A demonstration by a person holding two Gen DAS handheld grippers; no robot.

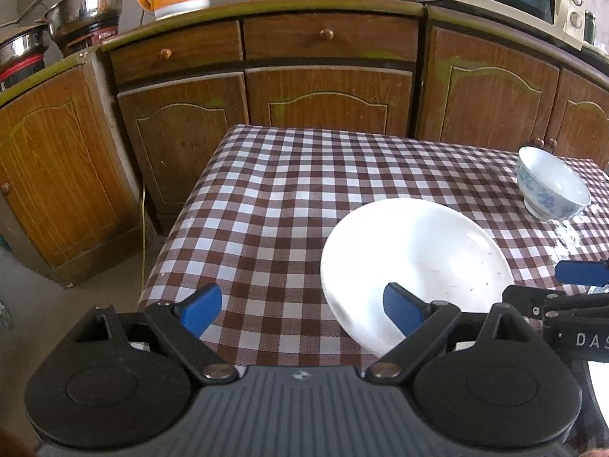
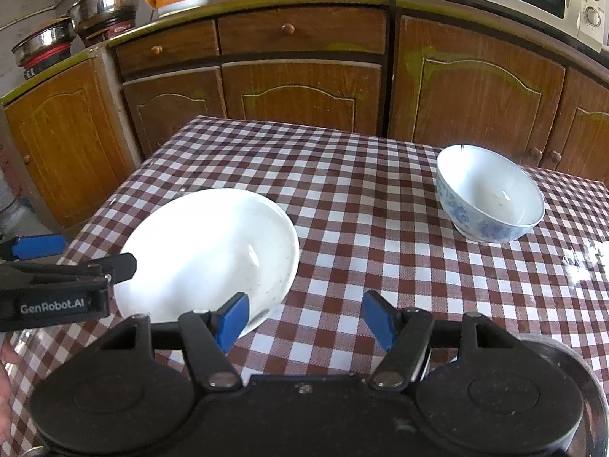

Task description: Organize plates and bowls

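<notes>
Plate lay flat on checked table, bowl upright well apart toward far right. Left gripper and right gripper hovered spread wide, holding nothing. Step judged: approach, before first grasp. Next move probably needed finger under plate rim; rim clearance unclear.

Tabletop: checked cloth, bare from 10 to 12 o'clock, open to approach. Obstacles: white plate at 9 o'clock, near edge; blue-patterned bowl at 2 o'clock, well apart from plate. Open lane between them. Cabinets wall the far side just beyond the tabletop.
</notes>
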